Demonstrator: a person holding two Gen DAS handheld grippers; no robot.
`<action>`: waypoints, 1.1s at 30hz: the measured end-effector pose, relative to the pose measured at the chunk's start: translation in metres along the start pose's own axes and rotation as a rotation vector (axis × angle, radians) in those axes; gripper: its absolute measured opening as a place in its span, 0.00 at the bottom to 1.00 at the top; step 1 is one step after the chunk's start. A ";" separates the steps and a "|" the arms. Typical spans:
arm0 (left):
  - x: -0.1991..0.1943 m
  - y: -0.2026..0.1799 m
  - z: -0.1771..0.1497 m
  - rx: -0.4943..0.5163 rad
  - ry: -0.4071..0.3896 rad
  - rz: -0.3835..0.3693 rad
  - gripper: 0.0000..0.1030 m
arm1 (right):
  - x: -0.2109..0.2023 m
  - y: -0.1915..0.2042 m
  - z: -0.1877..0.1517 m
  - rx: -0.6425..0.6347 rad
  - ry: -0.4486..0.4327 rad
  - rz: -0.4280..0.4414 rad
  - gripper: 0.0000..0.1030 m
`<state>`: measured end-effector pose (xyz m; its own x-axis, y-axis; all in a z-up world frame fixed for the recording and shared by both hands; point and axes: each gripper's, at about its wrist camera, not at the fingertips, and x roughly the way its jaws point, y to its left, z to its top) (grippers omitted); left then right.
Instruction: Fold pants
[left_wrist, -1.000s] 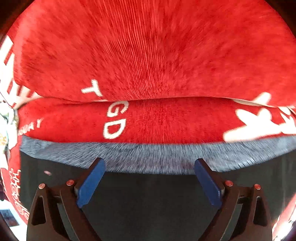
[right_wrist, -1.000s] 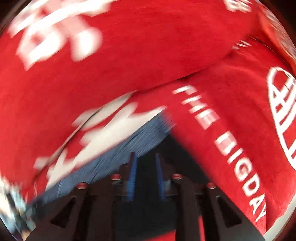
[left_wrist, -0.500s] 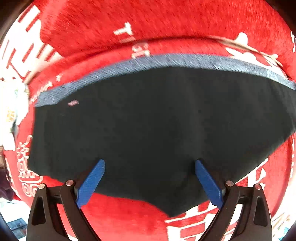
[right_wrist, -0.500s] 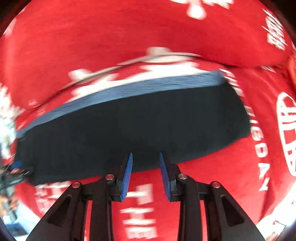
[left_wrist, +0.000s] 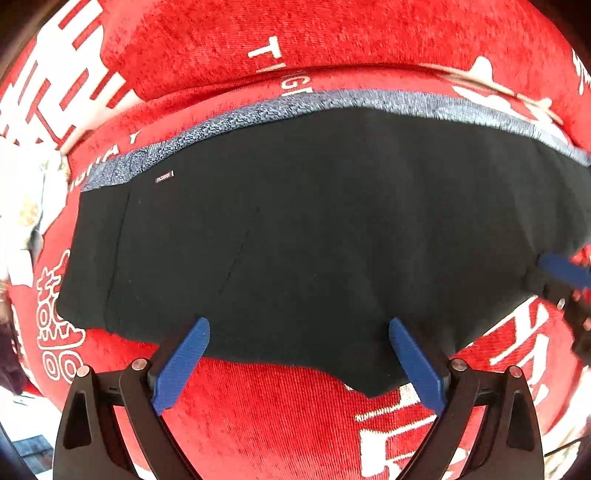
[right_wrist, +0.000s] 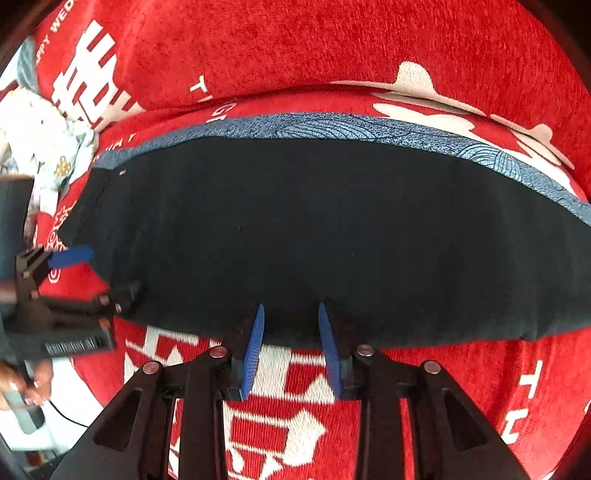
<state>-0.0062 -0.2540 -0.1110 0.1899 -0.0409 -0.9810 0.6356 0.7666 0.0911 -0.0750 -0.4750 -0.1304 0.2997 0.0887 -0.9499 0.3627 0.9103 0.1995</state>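
Pants (left_wrist: 314, 236) lie spread flat and dark across the red cloth (left_wrist: 280, 417), filling most of both my views. Along their far edge runs a blue-grey band (left_wrist: 332, 101), patterned with fine curved lines in the right wrist view, and behind it the red cloth rises in a soft fold with white letters. A small tag (left_wrist: 163, 177) sits near the far left corner of the pants.

My left gripper (left_wrist: 298, 358) is spread wide, empty, its blue fingers (left_wrist: 181, 365) set right at the near hem of the pants; whether they touch the fabric I cannot tell. A pointed bit of hem dips toward me just inside the right-hand finger.

My right gripper (right_wrist: 291, 350) stands narrow, a slim gap between its blue fingers (right_wrist: 253, 350), nothing between them, the tips at the near edge of the pants (right_wrist: 332, 229) over white print on the red cloth (right_wrist: 480, 387).

From the right wrist view my left gripper (right_wrist: 88, 273) shows at the left end of the pants, one blue finger over the dark fabric. White patterned fabric (right_wrist: 40, 136) is bunched at the far left.
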 end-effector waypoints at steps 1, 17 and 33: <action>0.000 0.005 0.006 -0.004 -0.004 -0.003 0.96 | -0.001 -0.001 -0.001 0.004 0.006 0.004 0.33; 0.065 0.203 0.061 -0.381 0.022 0.216 0.99 | 0.011 0.011 0.009 0.051 0.016 -0.045 0.43; -0.023 0.012 0.033 -0.058 0.047 -0.013 0.99 | -0.041 -0.030 0.004 0.320 0.067 0.086 0.64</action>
<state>0.0221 -0.2654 -0.0820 0.1454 -0.0218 -0.9891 0.5930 0.8022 0.0695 -0.0941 -0.5073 -0.0964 0.2863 0.1956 -0.9379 0.6003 0.7263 0.3348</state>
